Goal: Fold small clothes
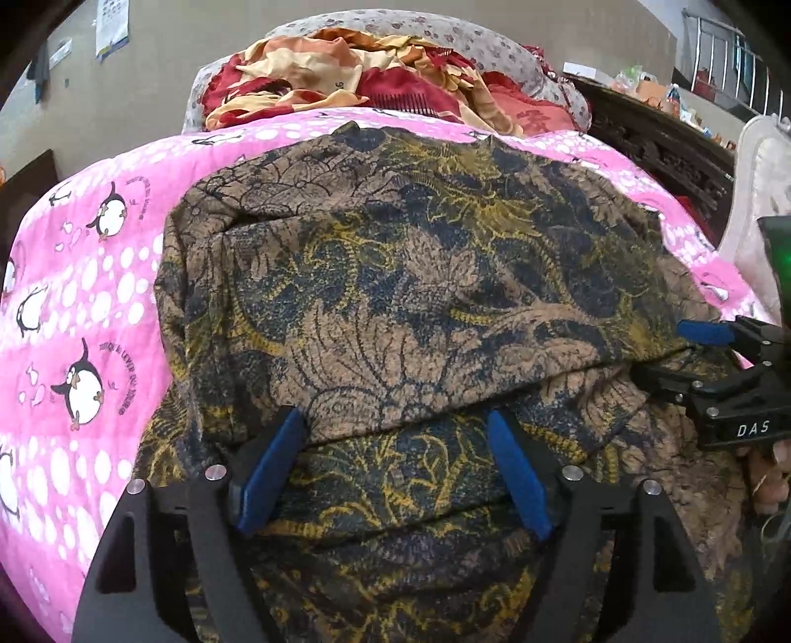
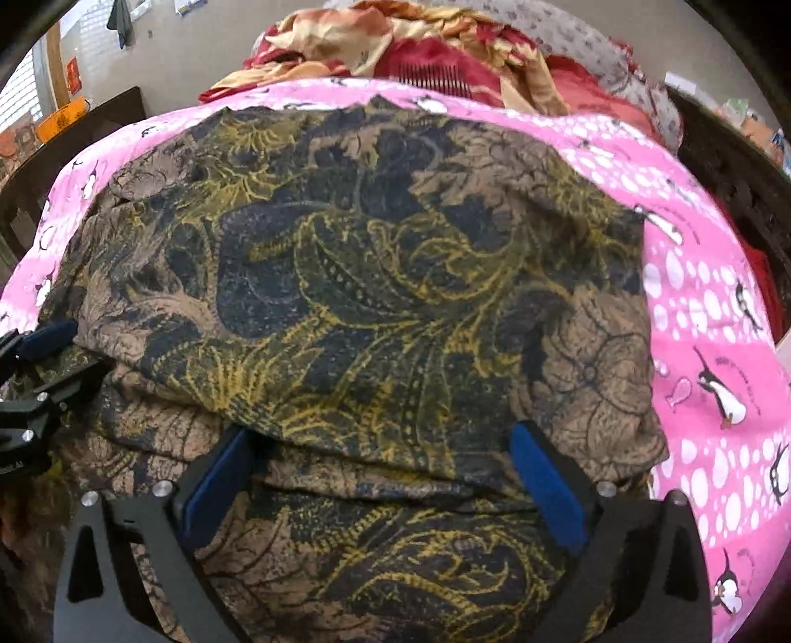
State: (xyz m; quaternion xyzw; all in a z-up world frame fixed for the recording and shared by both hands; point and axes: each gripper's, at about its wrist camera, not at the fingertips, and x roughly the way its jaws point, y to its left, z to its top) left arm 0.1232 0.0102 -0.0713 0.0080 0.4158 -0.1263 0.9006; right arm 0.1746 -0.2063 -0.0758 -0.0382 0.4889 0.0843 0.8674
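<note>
Through the left wrist camera we see our left gripper [image 1: 395,420] standing partly open, its two blue pads [image 1: 269,470] spread apart over the near edge of the brown, navy and yellow patterned garment [image 1: 420,277], with cloth lying between them but neither pad pressing on it, so we hold nothing here. The garment fills the middle of the view, folded over itself so that an upper layer ends in a ridge just beyond the pads, and it lies on a pink penguin-print blanket [image 1: 89,297] that shows from 7 to 11 o'clock. At 12 o'clock a heap of red and cream bedding [image 1: 356,74] sits beyond the blanket. At 3 o'clock our right gripper [image 1: 712,346] comes in from the edge, one blue pad resting by the garment's side. Through the right wrist camera we see our right gripper [image 2: 380,435] spread wide, its blue pads [image 2: 549,484] well apart on either side of the folded edge and gripping nothing. The garment [image 2: 356,277] again covers the centre, the pink blanket [image 2: 712,346] showing from 1 to 5 o'clock. At 9 o'clock the left gripper [image 2: 44,346] pokes in at the garment's side, and the bedding [image 2: 420,44] lies at 12 o'clock.
</note>
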